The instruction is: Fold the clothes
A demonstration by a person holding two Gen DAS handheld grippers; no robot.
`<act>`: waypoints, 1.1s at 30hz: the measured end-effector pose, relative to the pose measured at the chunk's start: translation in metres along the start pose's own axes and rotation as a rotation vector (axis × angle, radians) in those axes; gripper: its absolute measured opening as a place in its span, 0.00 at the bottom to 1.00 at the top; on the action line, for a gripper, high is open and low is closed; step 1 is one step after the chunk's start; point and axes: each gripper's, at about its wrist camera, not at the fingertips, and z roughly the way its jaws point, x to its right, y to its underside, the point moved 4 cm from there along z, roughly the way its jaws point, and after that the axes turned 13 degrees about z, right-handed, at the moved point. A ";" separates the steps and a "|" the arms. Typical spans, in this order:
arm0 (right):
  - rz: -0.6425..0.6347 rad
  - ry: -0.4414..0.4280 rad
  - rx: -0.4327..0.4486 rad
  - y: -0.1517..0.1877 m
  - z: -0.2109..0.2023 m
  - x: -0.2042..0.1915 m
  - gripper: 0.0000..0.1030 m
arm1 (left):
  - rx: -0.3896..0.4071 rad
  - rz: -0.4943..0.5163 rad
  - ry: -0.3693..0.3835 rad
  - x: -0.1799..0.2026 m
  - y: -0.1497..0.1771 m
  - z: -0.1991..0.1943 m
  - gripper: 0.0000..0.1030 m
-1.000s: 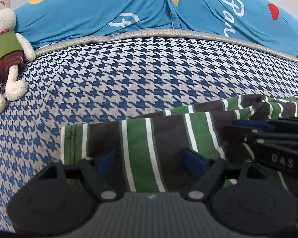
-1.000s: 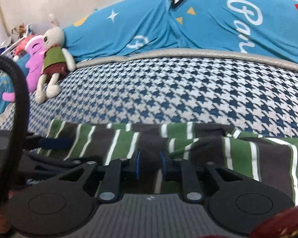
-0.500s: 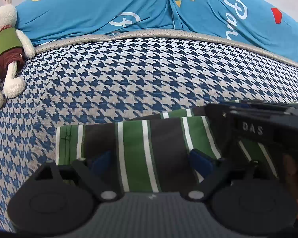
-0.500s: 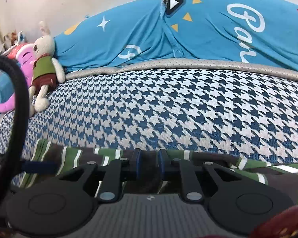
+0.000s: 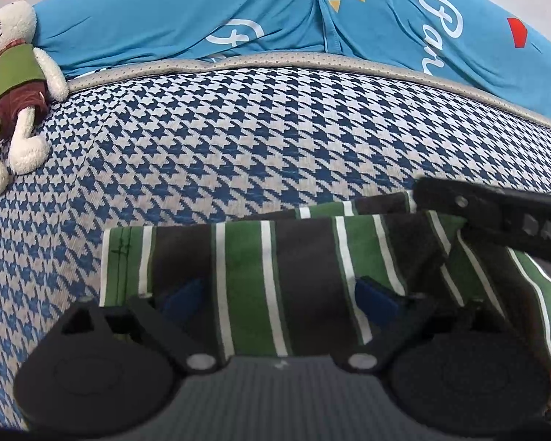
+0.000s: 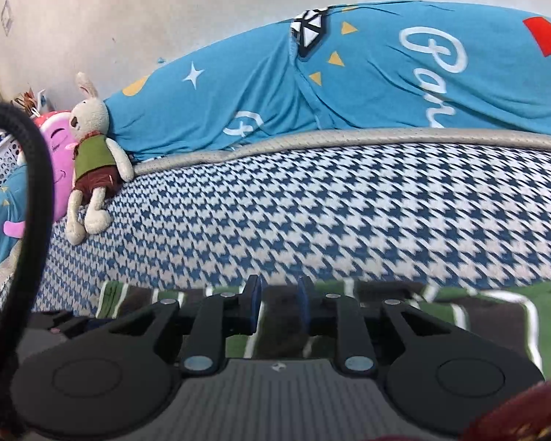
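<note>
A green, dark grey and white striped garment (image 5: 275, 257) lies on the blue and white houndstooth bed cover (image 5: 238, 139). My left gripper (image 5: 279, 297) is open just above it, one blue pad on each side of a flat stretch of cloth. In the left wrist view my right gripper (image 5: 496, 217) comes in from the right and holds the garment's raised right edge. In its own view the right gripper (image 6: 280, 305) has its blue pads close together with dark cloth of the striped garment (image 6: 496, 305) pinched between them.
A plush rabbit (image 5: 11, 84) in a green vest lies at the bed's left edge beside a pink plush toy (image 6: 57, 161). A bright blue printed duvet (image 5: 275, 18) is bunched along the far side against the wall. A black cable (image 6: 36, 198) hangs at the left.
My right gripper has risen with the garment's edge and its view has tilted up, so the cloth sits lower in frame. The left gripper has stayed open in almost the same place.
</note>
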 end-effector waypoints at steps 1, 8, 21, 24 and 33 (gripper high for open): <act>0.006 0.003 -0.003 0.002 -0.004 0.002 0.22 | 0.000 0.001 -0.001 0.000 0.000 -0.001 0.92; 0.052 0.034 -0.032 0.017 -0.028 0.015 0.24 | -0.003 0.015 -0.018 0.010 0.012 -0.015 0.92; 0.032 0.146 -0.122 0.058 -0.043 0.022 0.35 | 0.030 0.008 -0.017 0.022 0.028 -0.050 0.94; 0.002 0.162 -0.118 0.064 -0.045 0.018 0.38 | 0.040 0.027 -0.026 0.027 0.030 -0.057 0.95; -0.008 0.173 -0.113 0.076 -0.058 0.014 0.40 | 0.024 0.057 -0.046 0.034 0.046 -0.052 0.96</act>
